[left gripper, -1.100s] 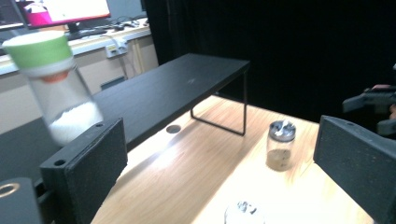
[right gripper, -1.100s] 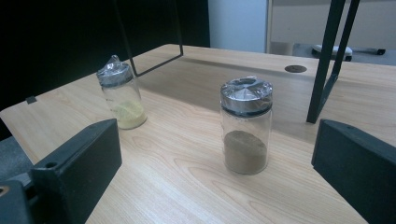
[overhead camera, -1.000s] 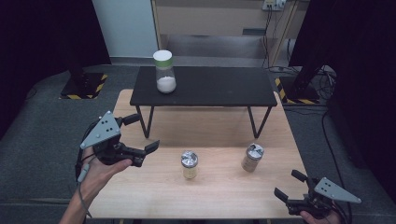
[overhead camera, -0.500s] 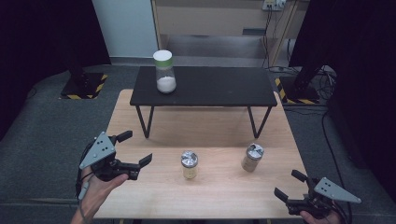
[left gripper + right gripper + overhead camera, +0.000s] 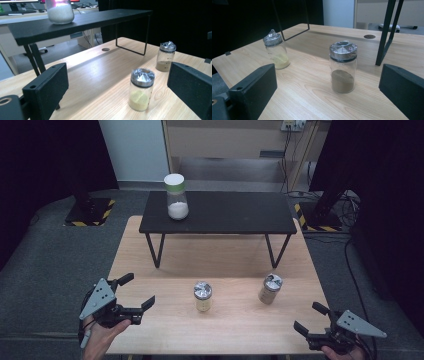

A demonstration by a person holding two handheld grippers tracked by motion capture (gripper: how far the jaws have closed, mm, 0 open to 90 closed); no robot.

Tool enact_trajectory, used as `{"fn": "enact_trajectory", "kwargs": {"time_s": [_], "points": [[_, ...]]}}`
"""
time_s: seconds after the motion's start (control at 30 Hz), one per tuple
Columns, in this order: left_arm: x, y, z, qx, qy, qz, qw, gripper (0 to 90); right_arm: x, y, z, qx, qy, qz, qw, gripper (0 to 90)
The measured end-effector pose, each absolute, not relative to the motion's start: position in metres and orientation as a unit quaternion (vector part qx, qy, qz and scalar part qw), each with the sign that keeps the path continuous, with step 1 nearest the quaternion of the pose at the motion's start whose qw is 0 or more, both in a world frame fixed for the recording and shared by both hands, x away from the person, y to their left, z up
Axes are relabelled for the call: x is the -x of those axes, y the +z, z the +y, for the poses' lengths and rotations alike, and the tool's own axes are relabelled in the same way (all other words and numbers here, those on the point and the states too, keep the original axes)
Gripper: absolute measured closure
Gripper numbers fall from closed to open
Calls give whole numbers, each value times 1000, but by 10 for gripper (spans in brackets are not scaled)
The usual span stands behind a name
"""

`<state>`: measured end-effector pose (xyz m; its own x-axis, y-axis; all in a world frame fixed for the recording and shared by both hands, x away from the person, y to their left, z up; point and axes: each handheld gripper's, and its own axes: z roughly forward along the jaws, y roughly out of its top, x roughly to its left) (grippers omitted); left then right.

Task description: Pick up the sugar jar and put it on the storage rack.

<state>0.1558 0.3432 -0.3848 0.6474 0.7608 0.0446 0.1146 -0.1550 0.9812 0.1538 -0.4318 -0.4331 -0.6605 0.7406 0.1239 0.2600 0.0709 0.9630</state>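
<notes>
My left tool [image 5: 134,294] and right tool [image 5: 307,319] both gape wide, empty, flanking the foil-capped glass jar of yellow powder [image 5: 202,296] and the foil-capped glass jar of brown powder [image 5: 270,288] on the wooden surface [image 5: 230,260].

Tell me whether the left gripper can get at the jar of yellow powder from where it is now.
Probably yes. The left gripper is open and points at the jar of yellow powder, with only bare wooden table between them. In the left gripper view the jar sits between the spread jaws, upright and apart from the jar of brown powder.
</notes>
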Motion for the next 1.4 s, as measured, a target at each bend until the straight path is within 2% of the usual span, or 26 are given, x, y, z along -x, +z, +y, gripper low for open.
{"fn": "enact_trajectory", "kwargs": {"time_s": [0.73, 1.4], "points": [[-139, -432, 368, -694, 284, 343, 566, 25, -153, -433, -431, -356, 580, 702, 210, 22], [-143, -437, 369, -710, 281, 345, 546, 7, -154, -433, -431, -353, 580, 704, 210, 22]]}}
